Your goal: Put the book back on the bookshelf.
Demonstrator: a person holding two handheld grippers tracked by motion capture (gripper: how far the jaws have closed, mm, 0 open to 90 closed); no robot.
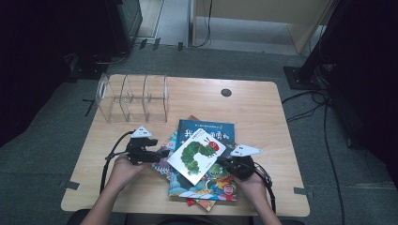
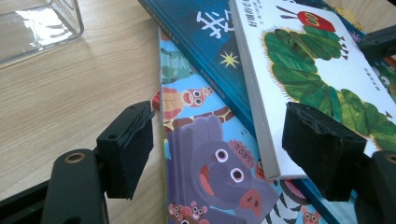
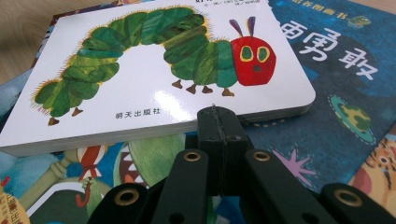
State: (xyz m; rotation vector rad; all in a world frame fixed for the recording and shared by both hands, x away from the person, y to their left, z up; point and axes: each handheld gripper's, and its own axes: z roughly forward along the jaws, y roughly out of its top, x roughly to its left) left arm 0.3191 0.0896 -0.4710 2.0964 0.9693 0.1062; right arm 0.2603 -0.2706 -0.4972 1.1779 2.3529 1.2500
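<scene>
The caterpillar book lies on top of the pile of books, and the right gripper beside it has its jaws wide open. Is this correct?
Not quite. The caterpillar book does lie on top of the pile, but the right gripper has its jaws shut together, with nothing between them; the right gripper view shows this.

Glossy caterpillar board book [image 3: 154,88] on matt wooden table [image 1: 253,112].

A light wooden table [image 1: 263,101] carries a clear plastic organizer [image 1: 133,97] at its far left and a pile of picture books [image 1: 202,161] near the middle front.
</scene>
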